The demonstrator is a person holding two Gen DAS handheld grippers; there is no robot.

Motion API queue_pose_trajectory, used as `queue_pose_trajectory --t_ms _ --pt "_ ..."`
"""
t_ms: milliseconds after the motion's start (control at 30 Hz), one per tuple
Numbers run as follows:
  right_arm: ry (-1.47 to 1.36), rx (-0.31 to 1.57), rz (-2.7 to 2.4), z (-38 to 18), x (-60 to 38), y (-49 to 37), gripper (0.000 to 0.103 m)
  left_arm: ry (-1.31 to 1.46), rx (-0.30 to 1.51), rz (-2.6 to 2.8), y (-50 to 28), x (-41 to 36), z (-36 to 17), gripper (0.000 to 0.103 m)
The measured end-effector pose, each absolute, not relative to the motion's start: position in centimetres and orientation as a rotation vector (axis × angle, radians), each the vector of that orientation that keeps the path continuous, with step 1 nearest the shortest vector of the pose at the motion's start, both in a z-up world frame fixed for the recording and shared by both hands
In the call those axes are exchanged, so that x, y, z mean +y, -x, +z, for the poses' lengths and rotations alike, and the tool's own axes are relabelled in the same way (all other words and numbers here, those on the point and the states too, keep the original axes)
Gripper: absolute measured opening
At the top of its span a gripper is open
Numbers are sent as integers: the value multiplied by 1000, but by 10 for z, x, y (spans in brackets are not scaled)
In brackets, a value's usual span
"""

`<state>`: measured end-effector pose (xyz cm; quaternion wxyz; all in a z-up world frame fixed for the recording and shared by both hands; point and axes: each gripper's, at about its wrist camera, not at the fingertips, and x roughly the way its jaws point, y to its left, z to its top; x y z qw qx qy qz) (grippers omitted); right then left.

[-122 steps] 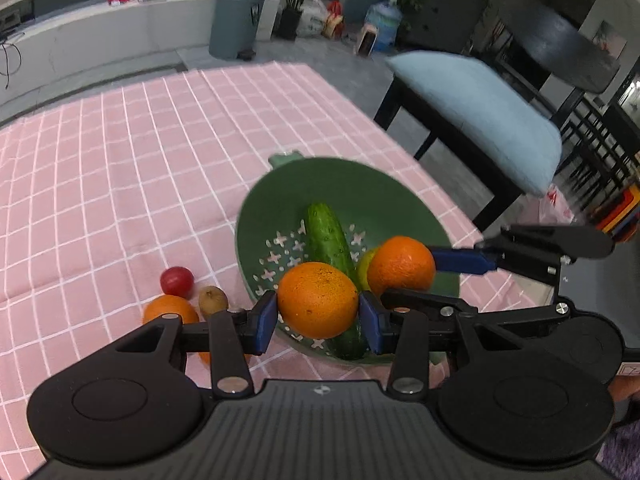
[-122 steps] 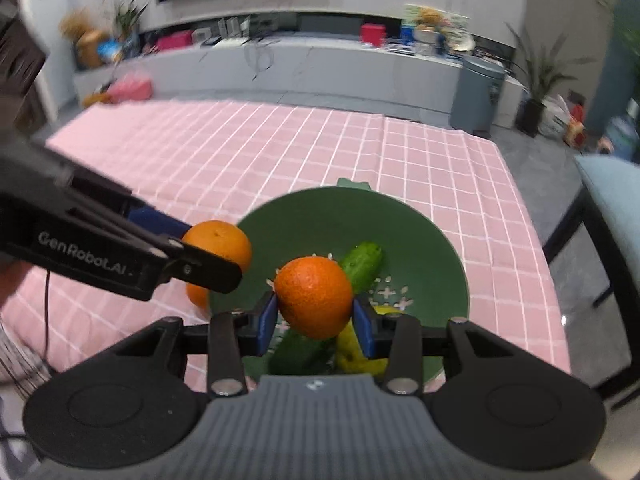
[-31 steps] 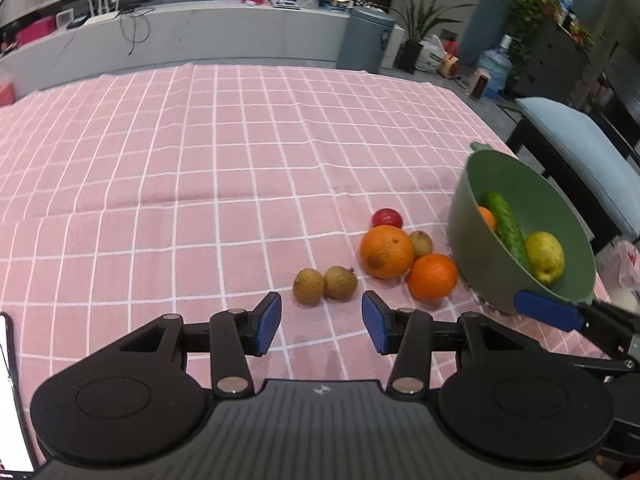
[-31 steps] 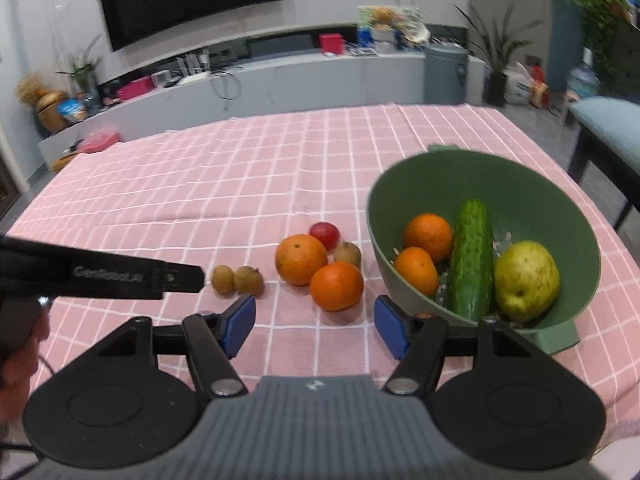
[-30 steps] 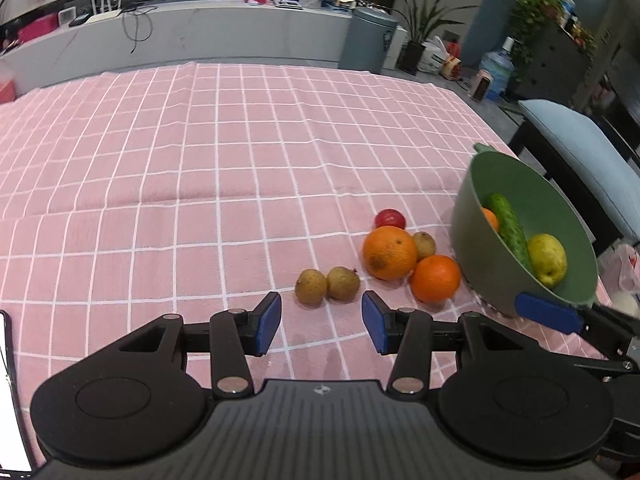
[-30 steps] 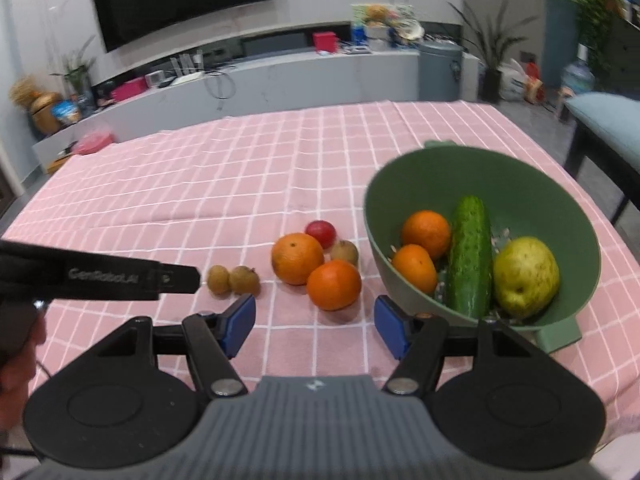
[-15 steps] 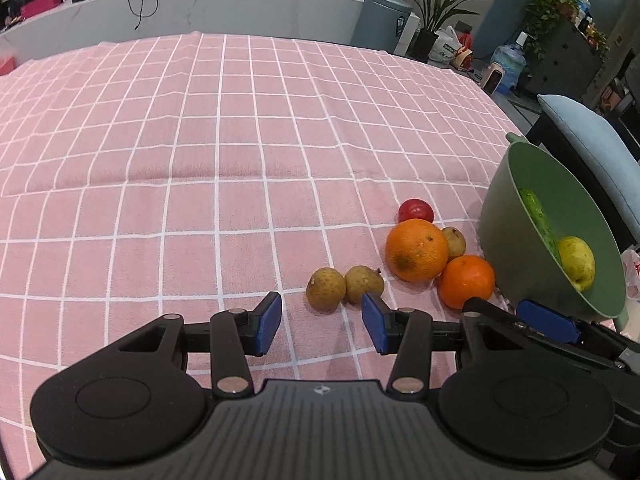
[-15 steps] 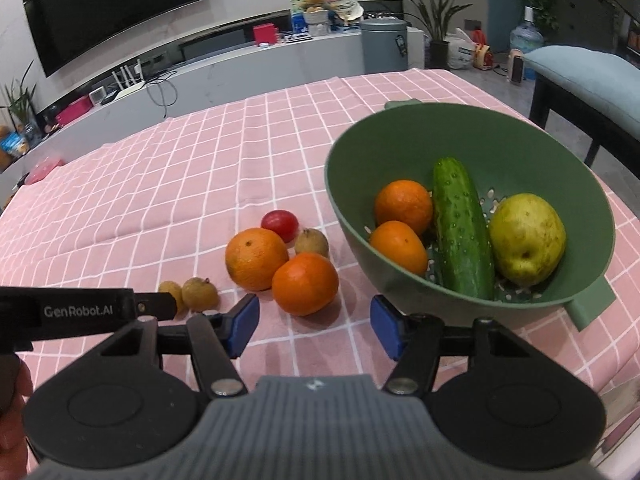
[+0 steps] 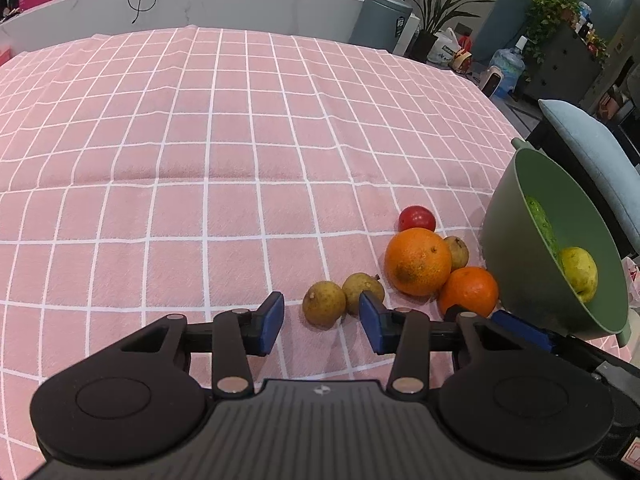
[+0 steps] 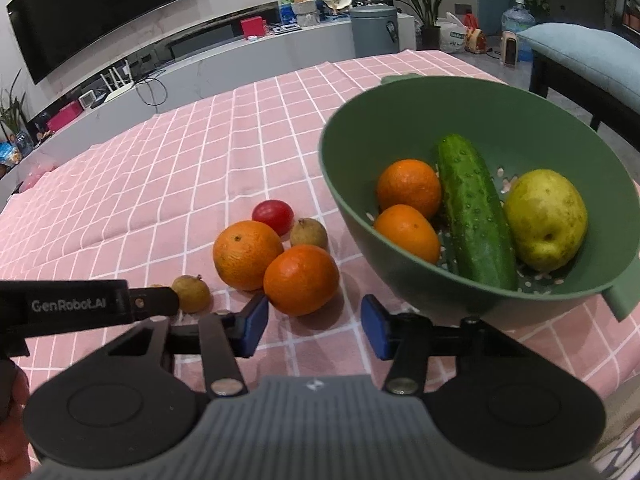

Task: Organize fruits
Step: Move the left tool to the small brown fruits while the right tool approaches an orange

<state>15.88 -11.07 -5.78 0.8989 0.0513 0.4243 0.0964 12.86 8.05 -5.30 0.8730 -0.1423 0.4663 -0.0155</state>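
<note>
- Two oranges that the tools carried a few seconds ago now lie in the green bowl (image 10: 472, 104), beside the cucumber (image 10: 474, 212) and the pear (image 10: 546, 220).
- Both tools are empty and have come down toward the loose fruit on the pink worktop (image 9: 160, 140).
- The left tool (image 9: 322, 322) has its jaws narrowing around nothing, with the near brown fruit (image 9: 324, 303) just beyond them.
- The right tool (image 10: 314, 326), jaws closing too, faces the nearer orange (image 10: 301, 280): probably the next picks.
</note>
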Motion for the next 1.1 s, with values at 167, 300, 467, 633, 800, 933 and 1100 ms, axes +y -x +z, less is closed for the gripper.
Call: queue_pose_trajectory --t_ms 167,300,467,633,800,933,1100 --pt "-83 864 228 -57 -106 -154 31 284 972 -51 -131 77 -53 51" --pt "-96 870 240 -55 -109 -151 30 278 975 -60 -131 75 -54 51" --pt "-70 854 282 -50 -109 -141 28 279 975 -72 -133 74 -56 51" --pt "-56 860 303 -51 -107 -139 25 266 981 -82 -131 70 -56 47" --pt "-67 863 313 -53 -105 -144 29 267 986 -33 -130 75 -56 39" --pt "-76 867 318 -52 -104 -148 38 296 995 -3 -130 84 -58 39" --pt "-66 868 323 -54 -99 -153 48 270 979 -8 -131 82 -58 39"
